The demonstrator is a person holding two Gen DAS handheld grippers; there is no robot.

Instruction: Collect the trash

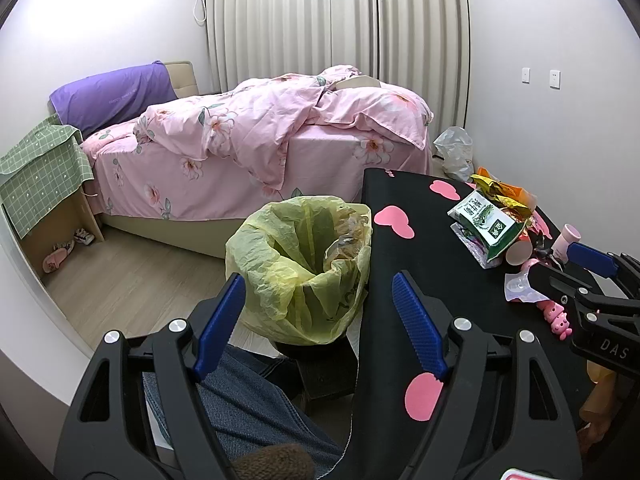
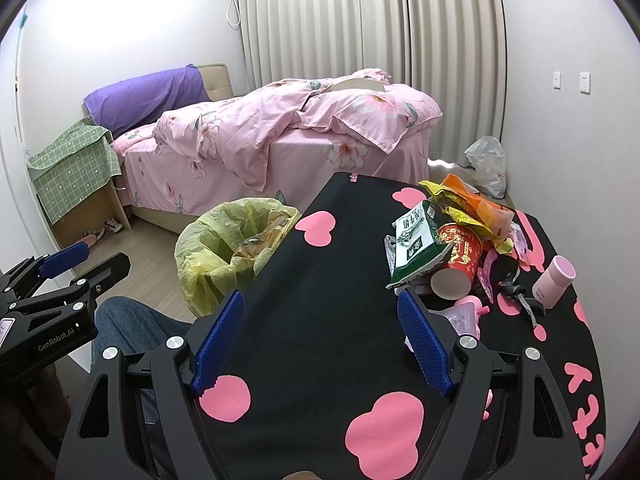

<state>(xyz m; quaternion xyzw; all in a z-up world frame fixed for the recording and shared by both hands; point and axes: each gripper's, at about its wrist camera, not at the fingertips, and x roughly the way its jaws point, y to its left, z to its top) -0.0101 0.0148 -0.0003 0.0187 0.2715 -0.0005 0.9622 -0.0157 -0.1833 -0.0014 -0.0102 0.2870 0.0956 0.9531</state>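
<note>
The left gripper [image 1: 318, 320] has its blue-padded jaws spread wide with nothing between them, and it hovers over the gap between the table edge and a trash bin [image 1: 304, 268] lined with a yellow-green bag, which stands on the floor just beside the table and already holds some crumpled wrappers. The right gripper [image 2: 320, 338] is likewise spread and empty, held low above the black tablecloth [image 2: 320, 280] printed with pink blob shapes, pointing toward the far end of the table. Both grippers sit side by side, level and aimed forward, above the person's denim-clad leg [image 1: 256, 400]. The trash lies in a heap on the right part of the table: a green and white milk carton [image 2: 416, 240] leaning on a tipped red paper cup [image 2: 458, 266], with yellow and orange wrappers [image 2: 472, 208] piled behind them. Near the heap stand a small pink bottle [image 2: 554, 282] and a pink toy [image 1: 558, 316]. Beyond the table is a bed [image 1: 260, 140] with a rumpled pink floral duvet and a purple pillow [image 1: 112, 94], a nightstand draped in green checked cloth [image 1: 44, 168], tall white curtains [image 1: 340, 20], and a white plastic bag [image 2: 486, 164] on the floor by the wall.
</note>
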